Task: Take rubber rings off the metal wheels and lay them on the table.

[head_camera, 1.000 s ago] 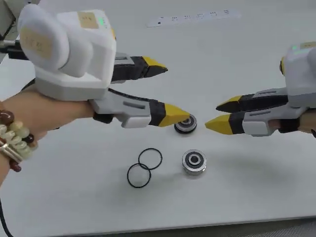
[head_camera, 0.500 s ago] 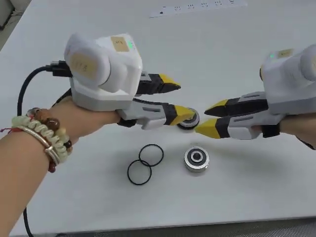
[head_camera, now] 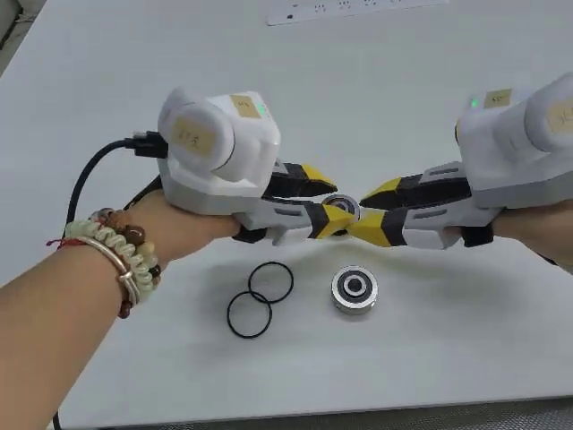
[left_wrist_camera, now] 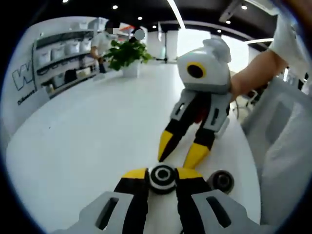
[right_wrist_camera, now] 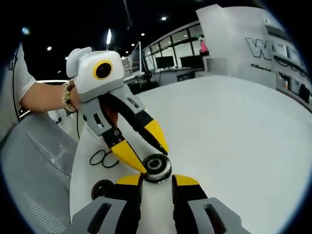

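With both grippers meeting just above the middle of the head view, I see the left gripper (head_camera: 329,199) on the left of the frame and the right gripper (head_camera: 356,213) on the right, their yellow tips almost nose to nose. The metal wheel (head_camera: 340,208) sits between them.

In the left gripper view that wheel is low in the centre, and the left fingers (left_wrist_camera: 134,180) press on both of its sides, closed on it. The right gripper view shows the same wheel just past the right fingers (right_wrist_camera: 187,184). They stand parted about as wide as the wheel, at its rim and not clamped on it. One yellow tip of the left gripper touches the wheel's edge there, and the other tip lies just above it. The wheel has a dark outer band. I cannot tell whether it rests on the counter (head_camera: 430,98) or hangs just off it.

Below the grippers in the head view, a second wheel (head_camera: 354,291) lies flat on the counter. To its left lie two rubber rings (head_camera: 260,298), loose and overlapping at one edge. A black cable (head_camera: 94,170) curves off the left gripper toward the lower left. A white power strip (head_camera: 349,9) lies along the top edge.
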Demonstrator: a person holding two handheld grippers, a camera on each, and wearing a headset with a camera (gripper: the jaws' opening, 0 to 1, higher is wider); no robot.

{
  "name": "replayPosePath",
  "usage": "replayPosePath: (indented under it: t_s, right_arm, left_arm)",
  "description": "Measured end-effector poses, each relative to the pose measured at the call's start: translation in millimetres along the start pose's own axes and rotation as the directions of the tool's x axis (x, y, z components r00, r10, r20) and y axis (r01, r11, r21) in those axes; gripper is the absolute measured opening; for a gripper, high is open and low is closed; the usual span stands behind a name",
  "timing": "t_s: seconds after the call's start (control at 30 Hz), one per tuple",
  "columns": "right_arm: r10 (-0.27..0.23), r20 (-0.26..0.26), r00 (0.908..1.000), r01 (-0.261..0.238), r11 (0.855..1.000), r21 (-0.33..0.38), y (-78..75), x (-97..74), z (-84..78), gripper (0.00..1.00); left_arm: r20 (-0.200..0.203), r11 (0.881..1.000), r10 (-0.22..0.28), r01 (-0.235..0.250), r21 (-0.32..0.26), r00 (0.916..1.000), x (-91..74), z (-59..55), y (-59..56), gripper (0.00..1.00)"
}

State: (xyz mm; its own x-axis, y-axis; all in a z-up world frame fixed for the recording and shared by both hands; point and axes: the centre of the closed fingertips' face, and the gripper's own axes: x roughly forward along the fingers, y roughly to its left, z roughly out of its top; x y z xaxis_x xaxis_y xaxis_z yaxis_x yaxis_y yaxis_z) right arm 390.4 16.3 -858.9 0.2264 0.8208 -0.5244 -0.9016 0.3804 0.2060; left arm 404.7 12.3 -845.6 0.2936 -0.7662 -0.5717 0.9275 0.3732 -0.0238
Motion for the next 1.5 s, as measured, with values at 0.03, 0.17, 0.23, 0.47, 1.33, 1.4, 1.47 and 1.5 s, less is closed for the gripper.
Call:
replayPosePath:
  t_s: [0.03, 0.17, 0.23, 0.47, 1.33, 1.4, 1.47, 1.5]
  right_arm:
    - [0.0, -0.001, 1.0, 0.0, 1.0, -0.002, 0.1, 0.6, -0.2, 0.22]
    - [0.002, -0.01, 1.0, -0.002, 1.0, -0.019, 0.3, 2.8, -2.3, 0.21]
    - [0.003, -0.007, 1.0, -0.003, 1.0, -0.021, 0.1, 2.9, -1.7, 0.2]
    - [0.002, -0.013, 0.9999, -0.002, 0.998, -0.068, -0.3, 2.9, -2.9, 0.18]
    - [0.006, -0.073, 0.9973, -0.018, 0.986, -0.167, 15.1, -8.1, -15.3, 0.11]
    - [0.004, -0.078, 0.9969, -0.017, 0.985, -0.171, 15.5, -8.6, -15.5, 0.11]
    - [0.0, -0.082, 0.9967, -0.015, 0.984, -0.177, 15.8, -8.9, -15.5, 0.11]
    - [-0.001, -0.084, 0.9965, -0.014, 0.984, -0.178, 15.8, -8.9, -15.5, 0.11]
  left_arm:
    - [-0.006, 1.0, 0.0, 0.0, 0.002, 1.0, 0.3, -1.5, -0.1, 0.21]
    - [-0.003, 1.0, -0.012, 0.012, -0.004, 0.9999, 0.0, -1.4, 0.0, 0.17]
    - [-0.003, 1.0, -0.016, 0.016, -0.009, 0.9999, 0.1, -1.6, -0.9, 0.15]
    - [-0.011, 1.0, -0.012, 0.012, -0.005, 0.9999, -1.7, -6.0, -2.3, 0.14]
    - [-0.006, 0.999, -0.031, 0.031, 0.012, 0.9995, -0.2, -5.6, -20.6, 0.14]
    - [-0.002, 0.999, -0.031, 0.031, 0.016, 0.9995, -0.2, -5.5, -21.0, 0.14]
    - [0.002, 0.999, -0.03, 0.03, 0.017, 0.9996, -0.3, -5.6, -20.9, 0.14]
    - [0.004, 0.999, -0.029, 0.029, 0.018, 0.9996, -0.6, -5.7, -21.0, 0.14]
